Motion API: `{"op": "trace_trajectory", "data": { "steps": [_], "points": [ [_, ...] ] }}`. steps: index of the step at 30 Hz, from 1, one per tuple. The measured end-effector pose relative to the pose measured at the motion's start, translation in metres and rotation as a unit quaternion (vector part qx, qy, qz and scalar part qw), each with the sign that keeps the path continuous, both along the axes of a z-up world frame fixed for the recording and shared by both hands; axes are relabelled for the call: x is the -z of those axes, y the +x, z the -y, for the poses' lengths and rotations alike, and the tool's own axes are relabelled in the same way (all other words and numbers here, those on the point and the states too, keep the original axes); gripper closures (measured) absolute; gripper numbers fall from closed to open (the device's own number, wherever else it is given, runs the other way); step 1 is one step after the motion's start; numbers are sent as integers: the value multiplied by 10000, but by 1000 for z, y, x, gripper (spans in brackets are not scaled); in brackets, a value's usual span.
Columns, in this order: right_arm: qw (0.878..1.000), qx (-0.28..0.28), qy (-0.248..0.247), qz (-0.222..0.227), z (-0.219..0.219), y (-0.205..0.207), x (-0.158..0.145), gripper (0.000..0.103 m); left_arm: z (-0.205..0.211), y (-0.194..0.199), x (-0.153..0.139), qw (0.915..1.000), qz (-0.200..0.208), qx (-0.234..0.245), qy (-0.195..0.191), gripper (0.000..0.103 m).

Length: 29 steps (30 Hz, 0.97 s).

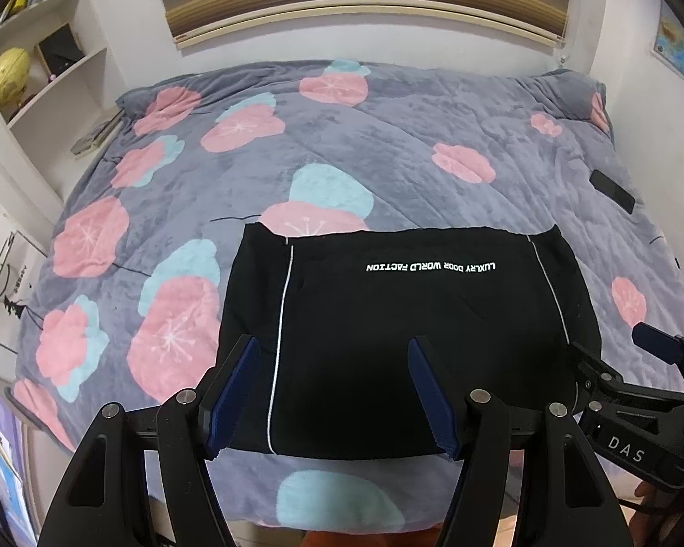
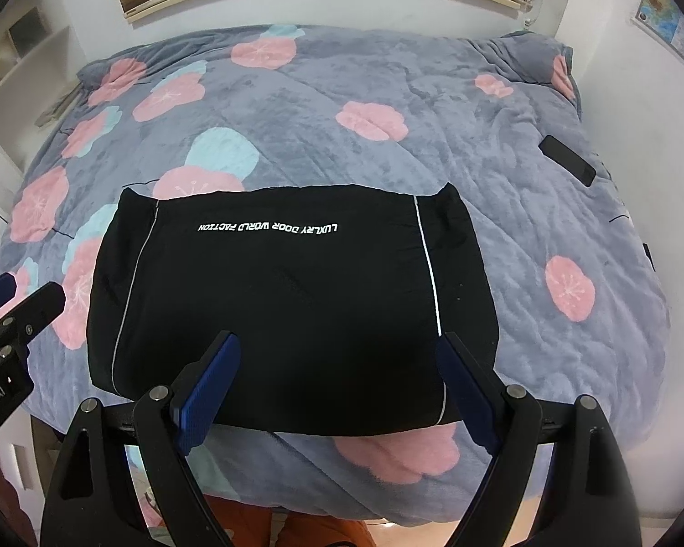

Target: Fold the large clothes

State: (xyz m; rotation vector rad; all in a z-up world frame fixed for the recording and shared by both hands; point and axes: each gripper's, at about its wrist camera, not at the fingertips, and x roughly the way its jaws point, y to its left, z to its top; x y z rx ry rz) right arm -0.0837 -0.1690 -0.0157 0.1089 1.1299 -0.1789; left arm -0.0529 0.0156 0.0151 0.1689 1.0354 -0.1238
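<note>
Hand-held grippers [image 1: 335, 392] [image 2: 337, 392] agape above folded black garment [image 1: 406, 319]

The left gripper [image 1: 335, 392] has black angular arms with silver round screws and dark blue ribbed pads [image 1: 232, 399]. The right gripper [image 2: 337, 387] is built alike, with the same blue pads [image 2: 205, 394]. Its black body bears white letters "DAS". Orange clothing shows below both.

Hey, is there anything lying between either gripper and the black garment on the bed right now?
Nothing visible. The black garment lies flat on the floral blanket, directly ahead of the open left gripper and open right gripper. The dark phone-like object sits far off to the right, clear of both.
</note>
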Motion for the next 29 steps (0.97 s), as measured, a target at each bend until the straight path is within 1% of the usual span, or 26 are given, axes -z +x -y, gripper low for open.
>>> {"op": "trace_trajectory", "data": {
  "steps": [6, 18, 21, 26, 29],
  "points": [
    [10000, 36, -22, 18, -1, 0, 0, 15, 0, 1, 1, 10000, -5, -42, 16, 34],
    [10000, 17, 26, -10, 9, 4, 3, 15, 0, 1, 4, 10000, -11, -60, 62, 34],
    [10000, 18, 25, -17, 9, 4, 4, 15, 1, 1, 4, 9999, 39, -55, 95, 34],
    [10000, 17, 31, -34, 10, 3, 5, 15, 2, 0, 0, 9993, 262, -90, 233, 34],
    [10000, 6, 17, -35, 11, 2, 6, 15, 1, 2, 1, 9996, 176, -83, 181, 34]
  ]
}}
